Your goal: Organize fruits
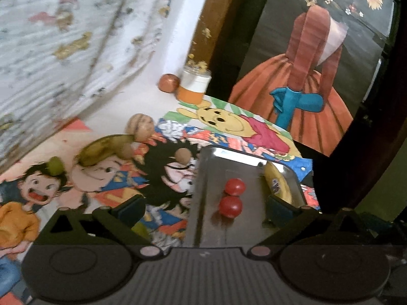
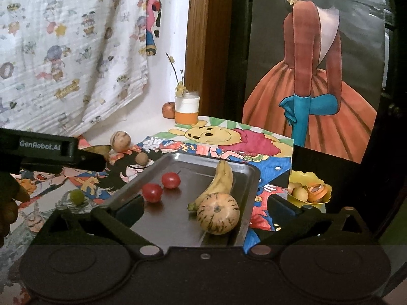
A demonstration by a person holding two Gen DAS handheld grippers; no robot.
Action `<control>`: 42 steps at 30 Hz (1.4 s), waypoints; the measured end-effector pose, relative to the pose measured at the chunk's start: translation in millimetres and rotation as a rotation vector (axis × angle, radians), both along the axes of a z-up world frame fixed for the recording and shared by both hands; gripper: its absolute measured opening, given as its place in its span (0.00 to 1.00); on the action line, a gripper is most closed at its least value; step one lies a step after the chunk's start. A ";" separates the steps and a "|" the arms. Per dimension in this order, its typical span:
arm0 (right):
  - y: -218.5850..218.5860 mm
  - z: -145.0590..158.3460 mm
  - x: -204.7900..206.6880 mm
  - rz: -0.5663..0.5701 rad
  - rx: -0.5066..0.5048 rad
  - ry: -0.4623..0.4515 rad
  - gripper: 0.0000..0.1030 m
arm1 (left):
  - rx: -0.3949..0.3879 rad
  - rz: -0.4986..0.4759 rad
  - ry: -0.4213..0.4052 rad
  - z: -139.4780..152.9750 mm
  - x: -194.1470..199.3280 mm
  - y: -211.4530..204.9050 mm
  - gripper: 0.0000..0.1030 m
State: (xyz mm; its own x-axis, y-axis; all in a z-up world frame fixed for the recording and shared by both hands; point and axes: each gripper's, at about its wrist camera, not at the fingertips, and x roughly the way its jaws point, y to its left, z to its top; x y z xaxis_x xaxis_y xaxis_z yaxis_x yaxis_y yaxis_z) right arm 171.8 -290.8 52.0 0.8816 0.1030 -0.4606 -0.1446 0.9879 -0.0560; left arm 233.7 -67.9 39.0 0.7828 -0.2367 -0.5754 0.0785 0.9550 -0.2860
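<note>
Leftmost, one small green fruit lies on the cartoon cloth, near one dark-spotted banana and three brown round fruits (one large, two small). Next, the steel tray holds two red tomatoes, one yellow banana and one striped melon touching it. Both grippers, left and right, stand wide apart, holding nothing. Rightmost, one yellow bowl holds more pieces.
</note>
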 end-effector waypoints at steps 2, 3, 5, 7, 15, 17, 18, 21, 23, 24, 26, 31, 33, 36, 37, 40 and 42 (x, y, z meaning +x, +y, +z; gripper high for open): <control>2.1 2.2 -7.0 0.002 0.003 -0.005 0.99 | 0.005 0.017 -0.008 2.4 -8.6 6.8 1.00; 3.5 3.1 -10.9 0.003 0.004 -0.007 0.99 | 0.008 0.027 -0.012 3.5 -12.7 9.5 1.00; 5.9 5.3 -18.6 0.003 0.007 -0.011 0.99 | 0.017 0.043 -0.022 5.8 -22.0 15.0 1.00; 8.5 7.5 -26.6 0.004 0.014 -0.012 0.99 | 0.033 0.053 -0.034 7.6 -30.4 18.3 1.00; 19.8 9.5 -55.6 0.028 0.030 0.029 0.99 | 0.099 0.096 -0.068 10.9 -69.7 30.6 1.00; 22.3 7.9 -61.2 0.041 0.043 0.058 0.99 | 0.104 0.103 -0.064 9.6 -78.6 34.8 1.00; 23.4 6.9 -63.7 0.047 0.051 0.074 0.99 | 0.107 0.107 -0.061 8.8 -83.1 36.8 1.00; 28.6 2.3 -70.6 0.053 0.067 0.122 0.99 | 0.127 0.113 -0.059 6.0 -94.7 42.8 1.00; 33.1 -0.9 -73.8 0.056 0.062 0.147 0.99 | 0.142 0.117 -0.055 3.5 -103.4 47.2 1.00; 35.3 -2.8 -75.2 0.056 0.060 0.159 0.99 | 0.146 0.117 -0.052 2.2 -106.6 49.2 1.00; 39.5 -6.8 -77.4 0.063 0.060 0.186 0.99 | 0.149 0.122 -0.043 -1.0 -113.9 54.8 1.00; 49.6 -16.1 -79.0 0.076 0.061 0.249 0.99 | 0.131 0.137 0.007 -13.3 -128.0 64.7 1.00; 53.0 -19.0 -79.5 0.086 0.062 0.269 0.99 | 0.137 0.140 0.024 -17.7 -132.2 67.7 1.00; 60.1 -23.0 -80.3 0.107 0.054 0.299 0.99 | 0.146 0.150 0.047 -22.4 -137.7 73.6 1.00; 63.1 -24.5 -80.2 0.115 0.043 0.309 0.99 | 0.147 0.155 0.057 -23.4 -139.0 75.9 1.00; 72.8 -27.4 -80.3 0.139 0.006 0.326 0.99 | 0.137 0.177 0.077 -25.4 -142.2 84.6 1.00; 77.7 -28.4 -80.2 0.155 -0.013 0.332 0.99 | 0.135 0.197 0.091 -26.5 -143.4 91.2 1.00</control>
